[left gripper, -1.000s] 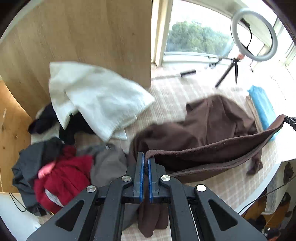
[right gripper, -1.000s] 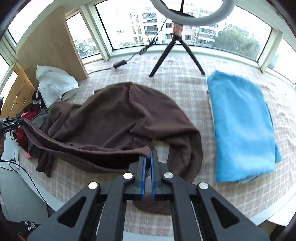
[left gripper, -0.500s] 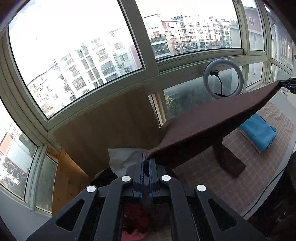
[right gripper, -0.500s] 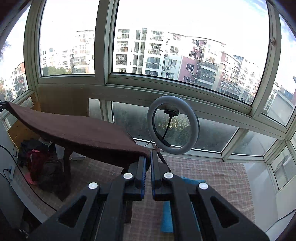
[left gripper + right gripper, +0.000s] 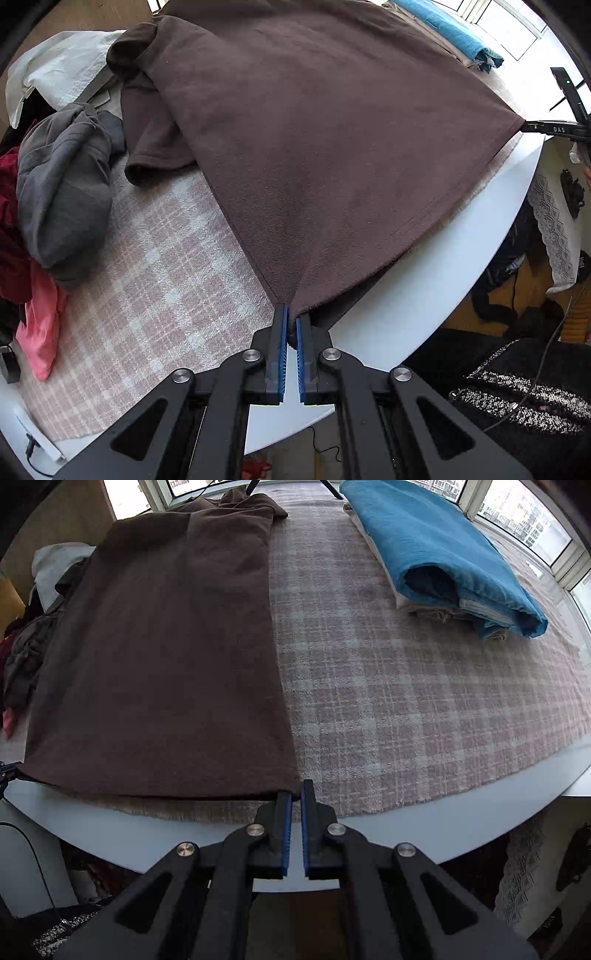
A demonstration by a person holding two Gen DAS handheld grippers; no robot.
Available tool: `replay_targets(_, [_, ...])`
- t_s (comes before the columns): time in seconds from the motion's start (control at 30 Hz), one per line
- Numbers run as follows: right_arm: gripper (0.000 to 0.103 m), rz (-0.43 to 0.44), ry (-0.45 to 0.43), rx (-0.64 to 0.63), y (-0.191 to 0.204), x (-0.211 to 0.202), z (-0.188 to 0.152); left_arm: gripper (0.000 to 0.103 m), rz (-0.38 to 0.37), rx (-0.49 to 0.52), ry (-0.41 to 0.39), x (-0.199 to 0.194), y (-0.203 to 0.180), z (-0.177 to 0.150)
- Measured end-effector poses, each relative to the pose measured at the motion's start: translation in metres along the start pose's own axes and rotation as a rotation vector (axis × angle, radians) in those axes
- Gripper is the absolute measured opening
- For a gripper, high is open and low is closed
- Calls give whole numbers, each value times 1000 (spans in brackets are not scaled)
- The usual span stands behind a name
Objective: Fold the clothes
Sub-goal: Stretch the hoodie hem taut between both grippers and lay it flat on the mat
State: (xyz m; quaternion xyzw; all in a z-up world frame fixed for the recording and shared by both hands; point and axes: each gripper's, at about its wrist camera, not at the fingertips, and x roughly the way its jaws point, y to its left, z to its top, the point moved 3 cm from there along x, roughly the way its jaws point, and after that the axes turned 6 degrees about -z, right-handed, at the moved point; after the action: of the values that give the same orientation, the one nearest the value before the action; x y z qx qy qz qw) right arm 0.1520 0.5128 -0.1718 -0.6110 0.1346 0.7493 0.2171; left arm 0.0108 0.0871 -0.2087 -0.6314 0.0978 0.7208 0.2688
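Brown garment (image 5: 159, 657) spread flat on the checked cloth (image 5: 406, 686) over the white worktop (image 5: 443, 266), near hem along the front edge. Its far end bunches up and runs out of the top of the right wrist view, so sleeves or collar can't be made out; in the left wrist view one sleeve (image 5: 147, 147) lies folded out to the side.

Left hand-held gripper (image 5: 290, 325) is clamped on the near left corner of the hem, fabric pinched between the blue pads. Right hand-held gripper (image 5: 295, 797) is clamped on the near right corner, jaws almost together with the hem edge between them. Hem pulled taut between the two.

Left of the garment a heap: grey clothing (image 5: 62, 177), dark red piece (image 5: 11, 229) mostly cut off by the frame edge, pink piece (image 5: 40, 321), white clothing (image 5: 62, 70) further back, partly under the brown fabric. What lies under the heap is hidden.

Right side, well apart from the garment: folded stack with blue towel (image 5: 443, 550) on top, pale layers beneath only visible at their edges.

No containers visible. Floor clutter below the worktop too dark to identify
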Motion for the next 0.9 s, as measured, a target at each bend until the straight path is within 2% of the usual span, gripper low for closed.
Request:
replay_targets(0.07, [4,2,12,16,-1,6,-9,4,-3,5,-29,-12,-4,-1])
replay_targets(0.23, [4,-19,-54,-24,11,-32,-6,4,48,20,-117,-48,-15,-6])
replay_targets(0.33, [4,-35,-57,-43,16,-36,-8,4,45,4,-120,-50,-10,-14])
replay_targets(0.5, [4,-25,-53,-29,13,-48,-23,4,-2,-32,-125,-66,-14,-34])
replay_targets(0.63, [4,-92,-72,4,-1,-61,-34,4,-11,-48,-91,-44,-7,-38])
replay_targets(0.8, [4,-64,31,27,-4,-20,-45,4,8,-7,-31,-10,-9,-42])
replay_targets(0.87, [5,-18,36,26,4,-12,-45,4,9,-5,-23,-6,-9,-42])
replay_targets(0.9, [8,7,35,30,8,-9,-44,4,6,-7,-23,-7,-9,-42])
